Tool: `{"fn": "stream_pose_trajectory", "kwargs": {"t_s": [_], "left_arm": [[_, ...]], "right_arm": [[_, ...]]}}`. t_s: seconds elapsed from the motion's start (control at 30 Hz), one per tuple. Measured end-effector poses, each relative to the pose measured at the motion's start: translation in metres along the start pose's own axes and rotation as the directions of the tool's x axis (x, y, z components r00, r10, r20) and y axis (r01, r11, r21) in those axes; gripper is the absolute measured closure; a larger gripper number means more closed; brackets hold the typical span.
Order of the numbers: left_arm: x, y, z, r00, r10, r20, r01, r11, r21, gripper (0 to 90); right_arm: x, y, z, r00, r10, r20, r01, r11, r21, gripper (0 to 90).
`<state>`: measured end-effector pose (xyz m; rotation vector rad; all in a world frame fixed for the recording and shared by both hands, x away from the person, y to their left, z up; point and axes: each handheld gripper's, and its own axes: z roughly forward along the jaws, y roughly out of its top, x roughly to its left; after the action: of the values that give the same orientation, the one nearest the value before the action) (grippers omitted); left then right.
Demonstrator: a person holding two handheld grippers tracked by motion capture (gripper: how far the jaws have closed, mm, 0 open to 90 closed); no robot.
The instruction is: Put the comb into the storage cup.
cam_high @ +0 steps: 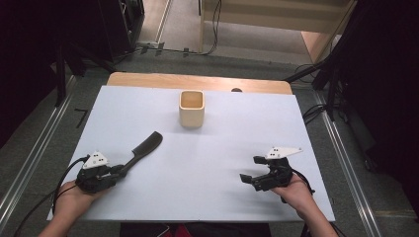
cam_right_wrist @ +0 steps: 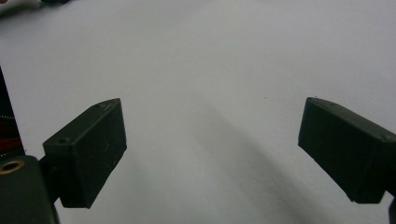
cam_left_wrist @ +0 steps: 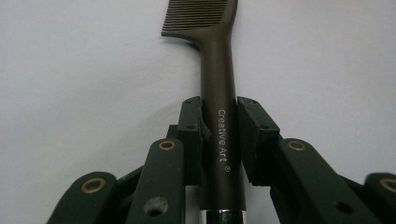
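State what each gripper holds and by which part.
Left gripper clamps the black comb by its handle, below the teeth. Right gripper stands open, holding nothing.

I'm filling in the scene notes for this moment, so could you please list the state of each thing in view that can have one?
Comb: lying flat on the table, handle clamped between the left gripper's pads.
Left gripper: shut on the comb's handle.
Right gripper: jaws wide open, nothing between them, low over bare table.
Wooden cup: upright, open at the top, apart from both grippers; its bottom is not visible.
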<state>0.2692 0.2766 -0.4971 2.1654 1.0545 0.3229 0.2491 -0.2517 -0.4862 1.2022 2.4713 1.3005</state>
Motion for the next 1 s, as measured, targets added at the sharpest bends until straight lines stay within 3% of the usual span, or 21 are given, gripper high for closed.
{"fn": "stream_pose_trajectory", "kwargs": {"t_s": [0.37,0.77,1.0], "left_arm": [[0.001,0.004,-0.001,1.0000,-0.008,0.006,0.007,0.9998,0.017,73.6],[0.000,0.010,-0.010,0.9967,-0.042,0.069,0.044,0.9987,-0.025,73.6],[-0.001,0.016,-0.017,0.9877,-0.076,0.137,0.085,0.9945,-0.061,73.6]], "right_arm": [[0.000,0.000,0.000,1.0000,-0.006,0.003,0.006,1.000,0.003,6.2],[0.001,0.000,0.000,1.0000,-0.008,0.000,0.008,1.000,0.001,6.3],[0.001,0.000,0.000,1.0000,-0.006,0.000,0.006,1.000,-0.001,6.3]]}}
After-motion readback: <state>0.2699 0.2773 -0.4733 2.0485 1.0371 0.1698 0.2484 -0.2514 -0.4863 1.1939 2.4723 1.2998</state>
